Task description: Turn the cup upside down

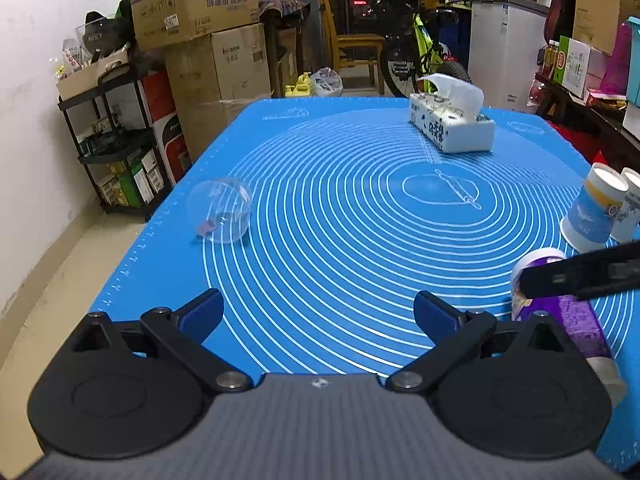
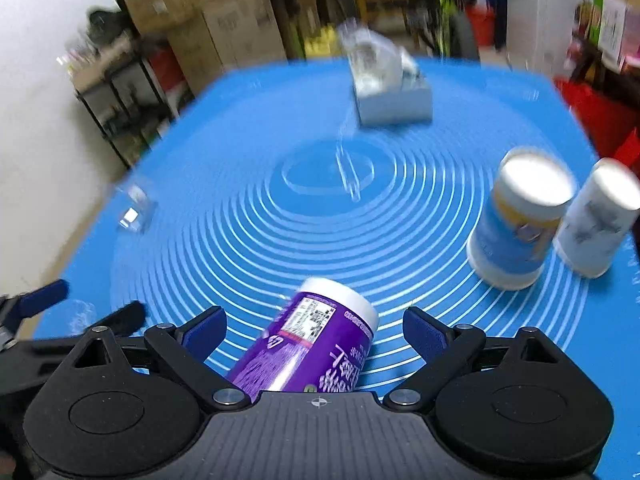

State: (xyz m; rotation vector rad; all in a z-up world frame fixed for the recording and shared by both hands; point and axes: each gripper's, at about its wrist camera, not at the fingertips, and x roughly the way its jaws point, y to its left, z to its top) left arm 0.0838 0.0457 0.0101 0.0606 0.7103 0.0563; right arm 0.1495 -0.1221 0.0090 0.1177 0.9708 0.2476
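Note:
A purple paper cup (image 2: 312, 344) stands upside down, a little tilted, on the blue mat between the spread fingers of my right gripper (image 2: 316, 326), which is open and does not grip it. The same cup shows in the left wrist view (image 1: 560, 304), partly behind a black finger of the right gripper (image 1: 580, 272). My left gripper (image 1: 318, 312) is open and empty above the mat's near edge. A clear plastic cup (image 1: 220, 212) lies on its side at the mat's left.
Two paper cups stand upside down at the right, a blue one (image 2: 516, 220) and a white one (image 2: 596, 220). A tissue box (image 1: 450, 124) sits at the far side of the blue mat (image 1: 340, 220). Shelves and cardboard boxes stand beyond the left edge.

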